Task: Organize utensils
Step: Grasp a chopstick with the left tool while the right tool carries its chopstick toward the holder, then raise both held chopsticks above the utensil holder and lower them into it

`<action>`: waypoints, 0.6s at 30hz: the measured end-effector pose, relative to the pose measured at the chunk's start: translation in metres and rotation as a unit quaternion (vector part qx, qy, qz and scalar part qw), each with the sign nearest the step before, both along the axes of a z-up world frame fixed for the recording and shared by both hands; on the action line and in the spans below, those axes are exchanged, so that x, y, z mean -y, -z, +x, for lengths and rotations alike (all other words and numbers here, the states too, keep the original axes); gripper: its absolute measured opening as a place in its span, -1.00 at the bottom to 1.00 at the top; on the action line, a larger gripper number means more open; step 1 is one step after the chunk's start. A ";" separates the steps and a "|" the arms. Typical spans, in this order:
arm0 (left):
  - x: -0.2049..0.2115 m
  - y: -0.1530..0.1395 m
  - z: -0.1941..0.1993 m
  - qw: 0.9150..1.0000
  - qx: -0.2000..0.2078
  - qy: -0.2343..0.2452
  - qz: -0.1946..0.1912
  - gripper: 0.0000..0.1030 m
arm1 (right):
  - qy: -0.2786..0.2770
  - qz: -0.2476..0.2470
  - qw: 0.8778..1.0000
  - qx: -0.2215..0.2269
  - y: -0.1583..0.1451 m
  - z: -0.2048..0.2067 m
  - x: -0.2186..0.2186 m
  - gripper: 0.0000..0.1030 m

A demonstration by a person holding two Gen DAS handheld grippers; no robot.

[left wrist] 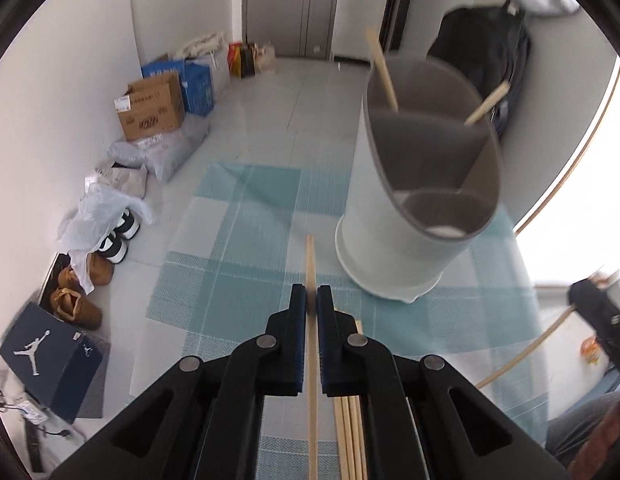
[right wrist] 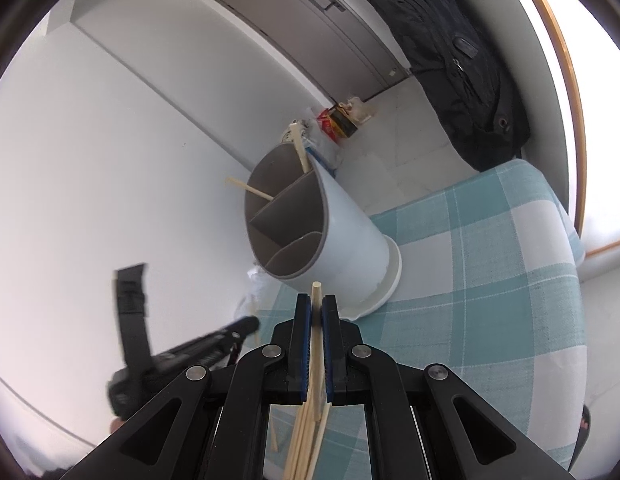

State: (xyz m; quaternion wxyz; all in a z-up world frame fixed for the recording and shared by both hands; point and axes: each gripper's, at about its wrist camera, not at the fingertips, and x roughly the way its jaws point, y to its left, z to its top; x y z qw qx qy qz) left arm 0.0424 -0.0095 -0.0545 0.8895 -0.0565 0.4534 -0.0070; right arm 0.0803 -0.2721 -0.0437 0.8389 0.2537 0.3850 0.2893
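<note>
A white utensil holder [left wrist: 414, 208] with grey inner dividers stands on a teal checked cloth [left wrist: 245, 240]; it also shows in the right wrist view [right wrist: 342, 232]. Two wooden chopsticks [left wrist: 384, 70] lean in its far compartments. My left gripper [left wrist: 311, 300] is shut on a wooden chopstick [left wrist: 310, 264] that points forward, left of the holder. My right gripper [right wrist: 316, 308] is shut on another chopstick [right wrist: 316, 292], its tip just before the holder. Several loose chopsticks [left wrist: 350, 436] lie on the cloth under the grippers. The right gripper also shows at the right edge of the left wrist view [left wrist: 598, 312].
Cardboard boxes [left wrist: 153, 108], bags and shoes [left wrist: 109, 240] line the left wall on the floor. A dark backpack [right wrist: 462, 64] hangs behind the table. A shoe box [left wrist: 49, 360] sits at lower left. The left gripper is blurred at the left of the right wrist view [right wrist: 181, 356].
</note>
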 end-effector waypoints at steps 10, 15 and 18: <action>-0.014 -0.021 -0.017 0.998 0.052 -0.004 -0.045 -0.97 | -0.024 -0.036 0.997 0.063 -0.017 -0.022 -0.019 -0.91; -0.012 -0.031 -0.028 0.996 0.072 0.003 -0.047 -0.97 | -0.023 -0.047 0.996 0.078 -0.021 -0.030 -0.024 -0.91; -0.012 -0.034 -0.032 0.996 0.080 0.009 -0.046 -0.97 | -0.028 -0.052 0.995 0.085 -0.025 -0.036 -0.029 -0.91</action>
